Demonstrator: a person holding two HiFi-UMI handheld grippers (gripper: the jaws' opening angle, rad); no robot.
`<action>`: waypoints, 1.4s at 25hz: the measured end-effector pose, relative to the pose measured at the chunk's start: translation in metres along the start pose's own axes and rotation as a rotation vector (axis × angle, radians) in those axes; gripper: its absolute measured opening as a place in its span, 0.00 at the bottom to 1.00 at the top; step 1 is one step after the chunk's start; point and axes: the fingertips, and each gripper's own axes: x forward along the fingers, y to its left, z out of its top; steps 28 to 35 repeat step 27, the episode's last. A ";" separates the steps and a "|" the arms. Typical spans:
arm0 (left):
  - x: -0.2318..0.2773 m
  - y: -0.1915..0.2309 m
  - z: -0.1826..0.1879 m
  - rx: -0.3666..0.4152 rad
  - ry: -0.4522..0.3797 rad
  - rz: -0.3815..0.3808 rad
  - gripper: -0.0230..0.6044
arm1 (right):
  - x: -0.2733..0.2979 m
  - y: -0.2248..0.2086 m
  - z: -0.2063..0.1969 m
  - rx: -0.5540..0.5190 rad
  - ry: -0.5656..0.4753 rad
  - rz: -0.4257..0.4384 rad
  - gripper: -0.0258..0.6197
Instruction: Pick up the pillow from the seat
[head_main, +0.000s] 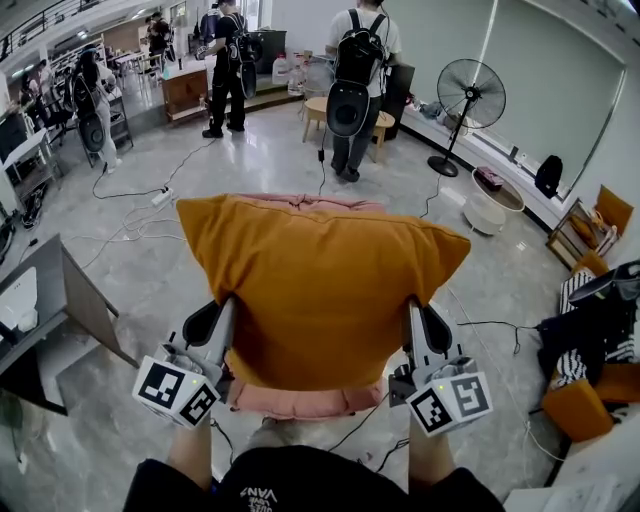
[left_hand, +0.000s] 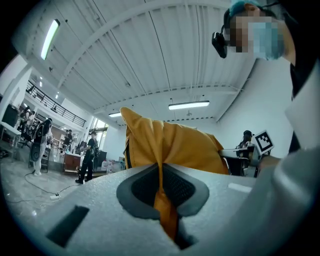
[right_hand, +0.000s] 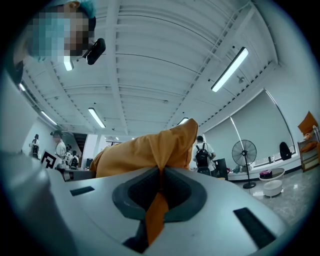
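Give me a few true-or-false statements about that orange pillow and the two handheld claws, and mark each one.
1. The left gripper and the right gripper are both clamped on the orange pillow. True.
2. The pillow lies flat on the pink seat. False: the two grippers hold it up by its lower edge, and the seat shows below it.
3. A standing fan is at the far right of the room. True.
4. The pillow is blue. False: it is orange.
5. Nobody else is in the room. False: other people stand in the background.
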 end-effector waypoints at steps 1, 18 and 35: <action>0.000 -0.001 0.001 0.001 -0.003 0.000 0.07 | -0.001 0.000 0.001 -0.002 -0.003 0.002 0.07; -0.003 -0.002 -0.007 -0.026 0.027 0.016 0.07 | -0.004 -0.004 -0.012 0.020 0.026 -0.001 0.07; -0.006 0.009 -0.015 -0.037 0.041 0.022 0.07 | 0.003 0.002 -0.024 0.021 0.046 0.004 0.06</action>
